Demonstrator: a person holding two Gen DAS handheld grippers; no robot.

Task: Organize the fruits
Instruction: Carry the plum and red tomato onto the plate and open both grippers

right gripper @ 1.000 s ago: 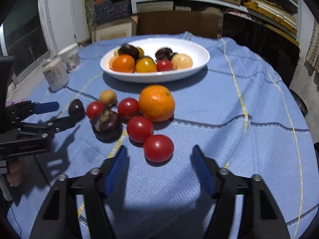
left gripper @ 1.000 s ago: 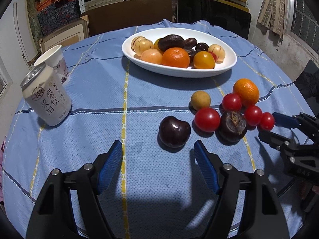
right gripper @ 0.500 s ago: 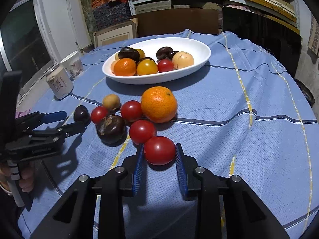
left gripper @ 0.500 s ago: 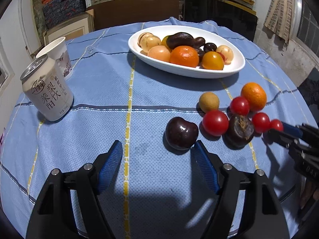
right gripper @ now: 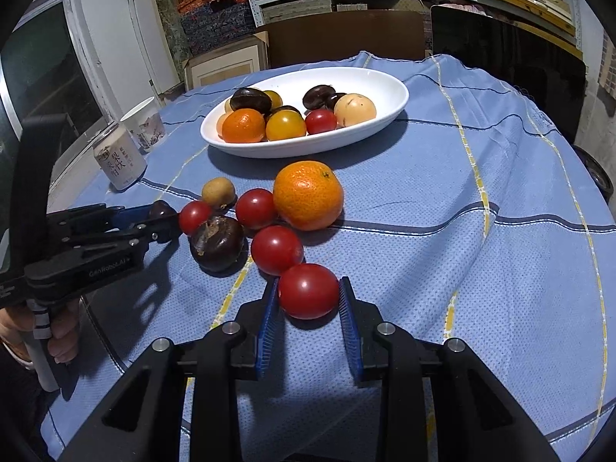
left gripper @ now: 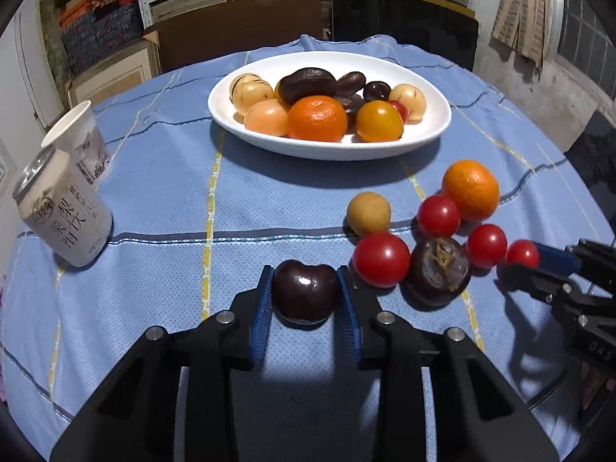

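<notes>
My left gripper is shut on a dark cherry that rests on the blue cloth. My right gripper is shut on a red tomato, also on the cloth; the tomato shows small in the left wrist view. A white oval bowl at the back holds several fruits. Loose on the cloth lie an orange, a dark brown fruit, a small tan fruit and other red tomatoes.
A drink can and a paper cup stand at the table's left. The round table's edge curves close on both sides. Shelves, boxes and a dark panel stand behind the table.
My left gripper moved forward and closed on the dark cherry. My right gripper closed on the red tomato and now grips it tighter.
</notes>
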